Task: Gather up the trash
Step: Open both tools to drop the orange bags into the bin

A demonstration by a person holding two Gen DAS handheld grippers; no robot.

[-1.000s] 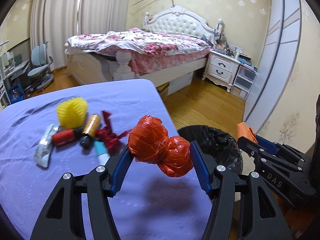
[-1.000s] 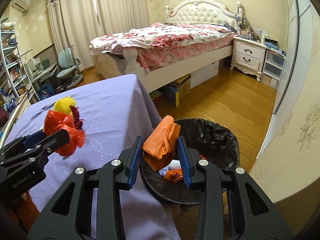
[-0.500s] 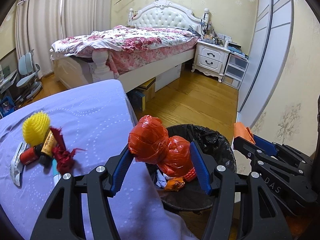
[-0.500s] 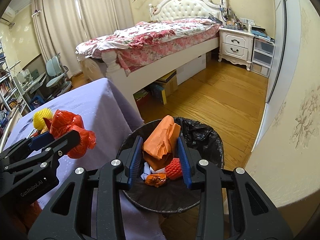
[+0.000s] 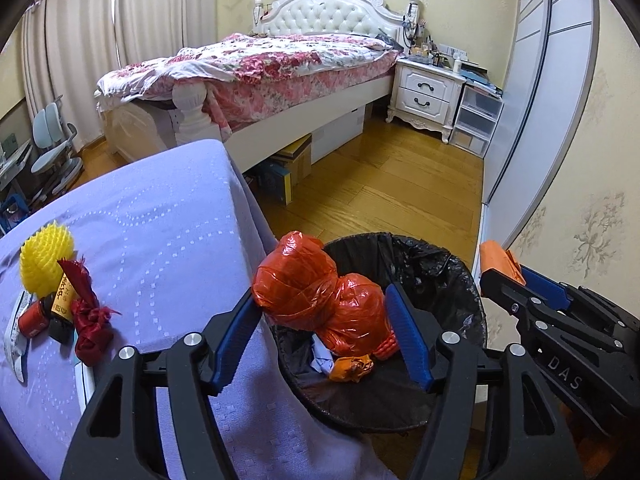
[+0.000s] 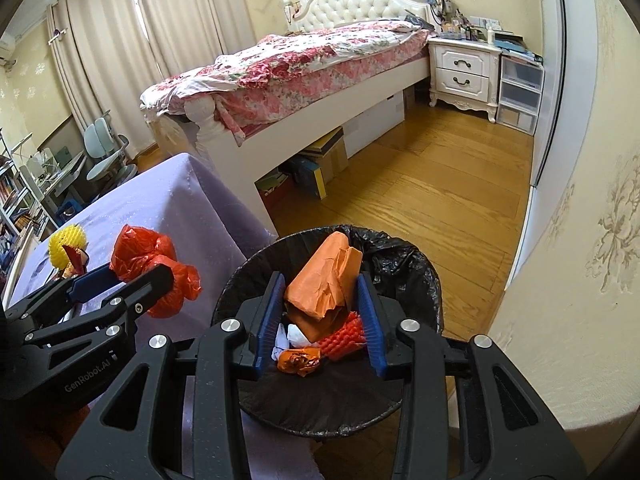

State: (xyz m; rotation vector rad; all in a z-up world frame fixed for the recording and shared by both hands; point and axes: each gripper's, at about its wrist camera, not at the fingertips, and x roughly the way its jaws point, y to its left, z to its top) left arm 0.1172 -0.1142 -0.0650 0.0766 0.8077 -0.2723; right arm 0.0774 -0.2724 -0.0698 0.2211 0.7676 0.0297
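Note:
My left gripper (image 5: 320, 312) is shut on a crumpled red plastic bag (image 5: 316, 296) and holds it over the near left rim of the black-lined trash bin (image 5: 436, 264). My right gripper (image 6: 320, 296) is shut on a crumpled orange paper wad (image 6: 324, 280) directly above the bin (image 6: 400, 256). The bin holds a red foam net (image 6: 344, 338), an orange scrap (image 6: 300, 362) and white paper. In the right wrist view the left gripper with the red bag (image 6: 152, 256) is at the left, above the table edge.
A table with a purple cloth (image 5: 160, 220) stands left of the bin, with a yellow foam net (image 5: 46, 256), a dark red bag (image 5: 86, 316), small bottles and a wrapper on it. A bed (image 5: 260, 68), a nightstand (image 5: 428, 92) and wooden floor lie behind.
Both grippers moved right from over the table toward the bin, each keeping its load. The red bag now hangs over the bin's rim and the orange wad over its middle.

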